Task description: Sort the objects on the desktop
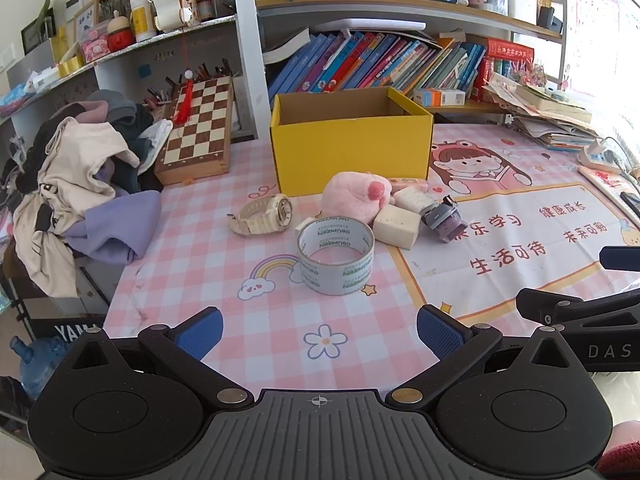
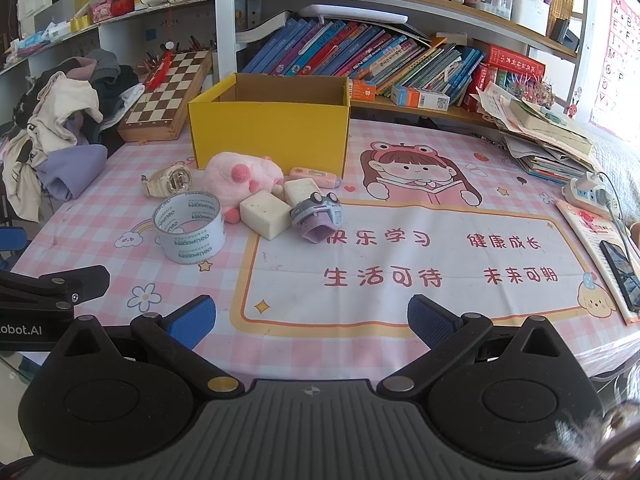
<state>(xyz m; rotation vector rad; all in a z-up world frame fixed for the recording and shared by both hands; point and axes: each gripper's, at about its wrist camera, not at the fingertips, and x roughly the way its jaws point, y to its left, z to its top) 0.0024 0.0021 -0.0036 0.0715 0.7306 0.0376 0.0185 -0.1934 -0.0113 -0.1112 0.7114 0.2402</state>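
2 grippers: your left gripper [image 1: 320, 332] and right gripper [image 2: 312, 320] both hang spread wide and empty over the near edge of the desk mat [image 2: 400, 312], well short of the clutter. A staging pose, I'd judge; nothing picked yet.
Box: yellow cardboard box [image 1: 352, 152] sits open-topped at the back, behind the pile. Likely the drop target. What shows of its inside is bare.
Cluster: 7 items bunched just in front of the box, so any pick risks nudging a neighbour.
Tape: roll of clear tape [image 1: 336, 258] stands on its rim-flat side, nearest you and slightly apart. Easiest first grab for the left.
Watch: cream wristwatch [image 1: 264, 216] lies on its side left of the tape, apart from the rest.
Plush: pink plush toy [image 1: 356, 196] leans against the box front.
Blocks: 2 cream blocks, 1 near [image 1: 398, 226] and 1 behind [image 1: 414, 200], touch each other and the plush.
Car: grey-purple toy car [image 2: 318, 216] abuts the blocks; right side's reach.
Eraser: pink bar [image 2: 314, 176], maybe an eraser, sits at the box's base.
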